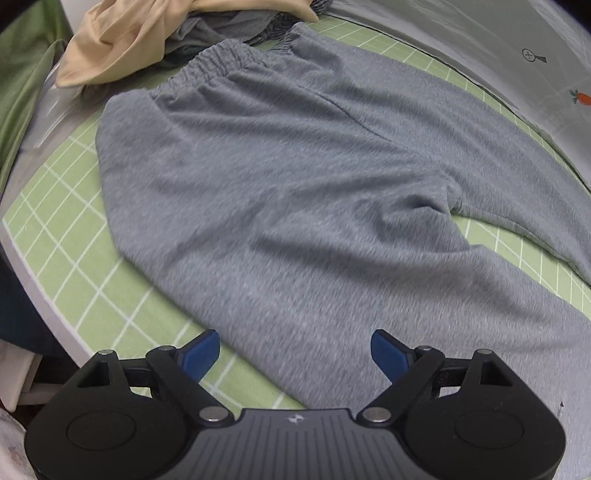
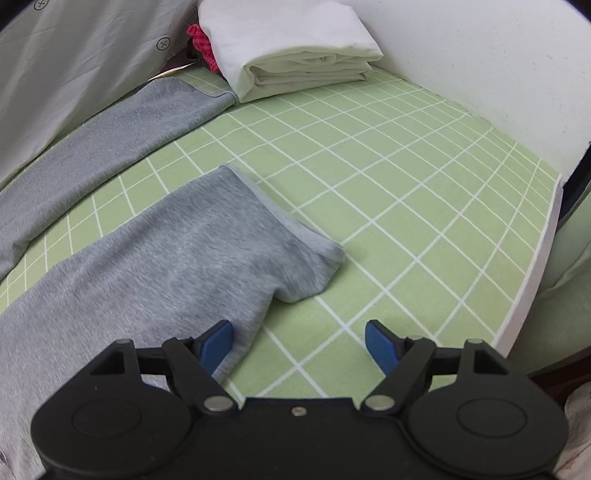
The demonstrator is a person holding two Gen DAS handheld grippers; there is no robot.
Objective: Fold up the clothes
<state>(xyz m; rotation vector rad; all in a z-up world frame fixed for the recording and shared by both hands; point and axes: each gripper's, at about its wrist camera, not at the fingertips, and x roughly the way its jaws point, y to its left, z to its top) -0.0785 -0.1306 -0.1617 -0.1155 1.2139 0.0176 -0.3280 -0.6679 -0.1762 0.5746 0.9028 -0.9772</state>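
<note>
Grey sweatpants (image 1: 280, 177) lie spread flat on a green grid mat (image 1: 66, 266), elastic waistband at the far left. My left gripper (image 1: 295, 354) hovers open over the near leg, holding nothing. The right wrist view shows both legs: the near leg (image 2: 184, 251) ends in a slightly curled cuff, and the far leg (image 2: 110, 140) runs toward the back. My right gripper (image 2: 299, 343) is open above the near leg's lower edge; its left blue fingertip (image 2: 216, 343) is over the cloth, and its right one over bare mat.
A beige garment (image 1: 122, 37) and a darker grey one (image 1: 221, 29) are heaped beyond the waistband. A folded white stack (image 2: 295, 48) with something red (image 2: 201, 44) beside it sits at the mat's far end. The mat's white edge (image 2: 532, 266) drops off at right.
</note>
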